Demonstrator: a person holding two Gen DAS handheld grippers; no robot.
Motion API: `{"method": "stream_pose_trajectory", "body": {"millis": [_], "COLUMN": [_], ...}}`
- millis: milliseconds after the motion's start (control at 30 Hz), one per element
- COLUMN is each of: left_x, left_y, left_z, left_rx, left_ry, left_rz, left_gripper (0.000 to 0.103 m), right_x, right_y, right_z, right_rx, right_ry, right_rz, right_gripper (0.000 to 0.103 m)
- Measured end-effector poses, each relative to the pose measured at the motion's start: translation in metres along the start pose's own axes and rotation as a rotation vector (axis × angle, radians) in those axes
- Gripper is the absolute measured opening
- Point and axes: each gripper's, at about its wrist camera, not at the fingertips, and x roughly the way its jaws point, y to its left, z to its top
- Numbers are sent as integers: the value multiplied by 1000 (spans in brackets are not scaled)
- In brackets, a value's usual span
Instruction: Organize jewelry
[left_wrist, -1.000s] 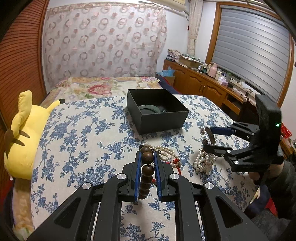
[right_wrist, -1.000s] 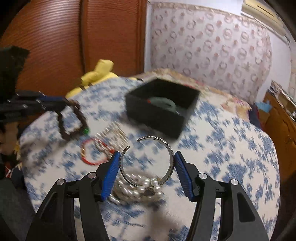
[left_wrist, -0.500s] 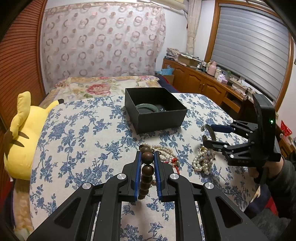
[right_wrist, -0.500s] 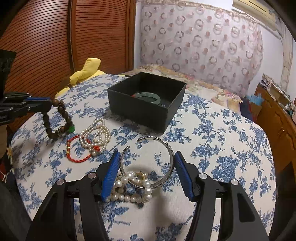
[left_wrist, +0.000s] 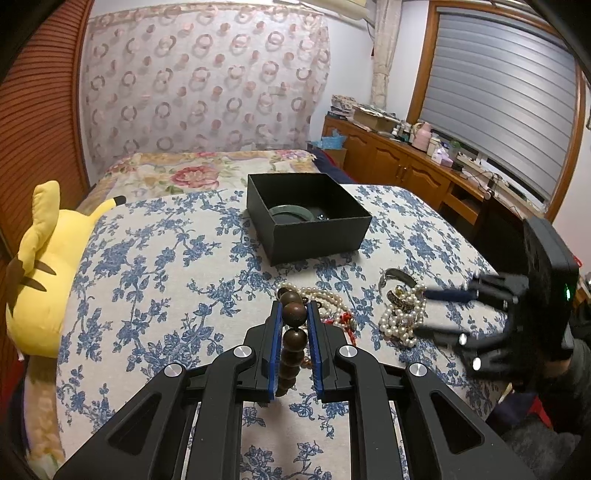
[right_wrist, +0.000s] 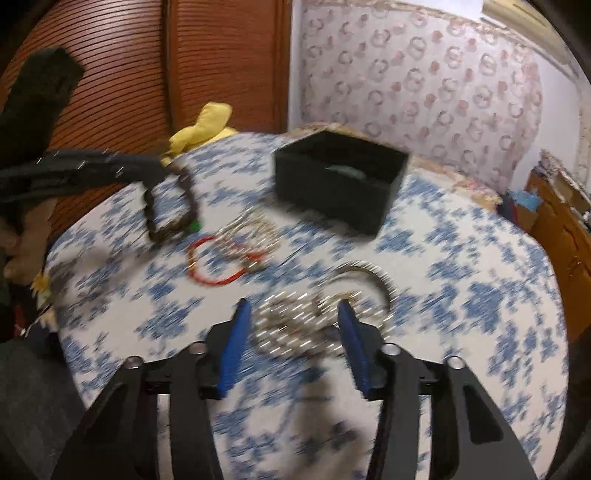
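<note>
While the left claw (left_wrist: 294, 321) clamps 1 wooden bead bracelet (left_wrist: 291, 343), the right claw (right_wrist: 293, 314) closes around 1 pearl heap (right_wrist: 295, 328).

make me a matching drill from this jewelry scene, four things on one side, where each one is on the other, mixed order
Things:
1. wooden beads
2. green bangle
3. pearl pile
4. yellow plush

Places:
A. at the cloth's left edge
B. clamped in the left claw
C. between the right claw's closing jaws
D. inside the black box

Pairs: 1-B, 2-D, 3-C, 4-A
</note>
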Motion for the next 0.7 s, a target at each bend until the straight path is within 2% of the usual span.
{"method": "stream_pose_trajectory", "body": {"millis": [67, 200, 300, 400, 433, 567, 700], "left_x": [0, 1, 0, 1, 1, 1, 1], "left_y": [0, -1, -1, -1, -1, -1, -1], "left_z": [0, -1, -1, -1, -1, -1, -1], "left_rx": [1, 0, 1, 0, -1, -2, -1], "left_ry": [2, 1, 1, 0, 0, -1, -1], "left_rz": [0, -1, -2, -4, -4, -5, -5], "left_gripper": [12, 12, 12, 12, 12, 12, 12], "right_x": [4, 11, 13, 13, 12, 8, -16], "right_y": [10, 18, 28, 29, 25, 12, -1], "right_z": [-3, -2, -1, -2, -2, -5, 5], "right_rx": [-24, -58, -125, -144, -127, -82, -43], "right_ry": [19, 32, 41, 41, 48, 54, -13], "right_rz": [17, -8, -70, -108, -81, -63, -71], "right_gripper": [40, 35, 33, 21, 7, 8, 8]}}
